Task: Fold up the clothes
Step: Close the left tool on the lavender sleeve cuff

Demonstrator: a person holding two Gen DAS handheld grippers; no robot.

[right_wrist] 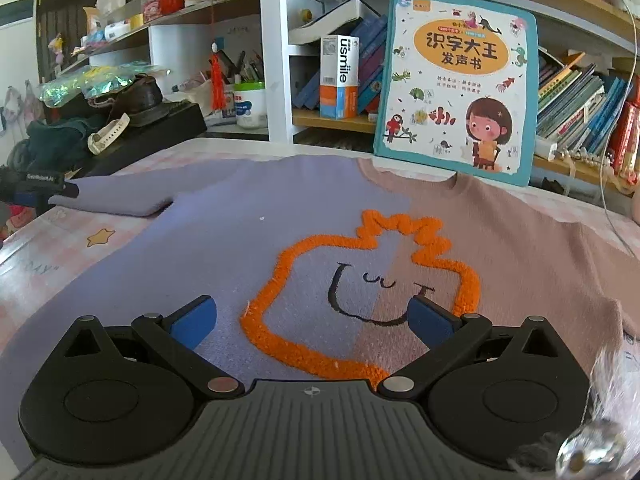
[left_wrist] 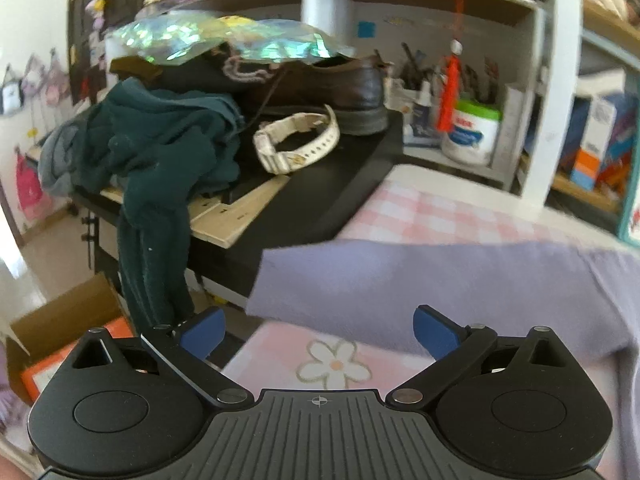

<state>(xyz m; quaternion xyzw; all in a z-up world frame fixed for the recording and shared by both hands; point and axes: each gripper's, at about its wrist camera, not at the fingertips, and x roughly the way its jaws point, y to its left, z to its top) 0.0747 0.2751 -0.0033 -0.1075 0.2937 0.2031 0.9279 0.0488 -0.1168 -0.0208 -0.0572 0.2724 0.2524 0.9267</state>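
A sweater (right_wrist: 280,216), lilac on its left half and dusty pink on its right, lies flat on the table, with an orange fuzzy outline and a smiling face on the chest. My right gripper (right_wrist: 312,320) is open and empty, low over the chest design. The lilac left sleeve (left_wrist: 400,280) stretches out toward the table's left edge. My left gripper (left_wrist: 320,334) is open and empty just short of the sleeve's cuff; it also shows at the left edge of the right wrist view (right_wrist: 36,190).
A pink checked tablecloth (left_wrist: 440,208) covers the table. A black stand (left_wrist: 320,200) at the left holds dark green clothes (left_wrist: 160,144), a white watch (left_wrist: 296,144) and a brown shoe (left_wrist: 332,88). A children's book (right_wrist: 456,88) leans against the bookshelf behind.
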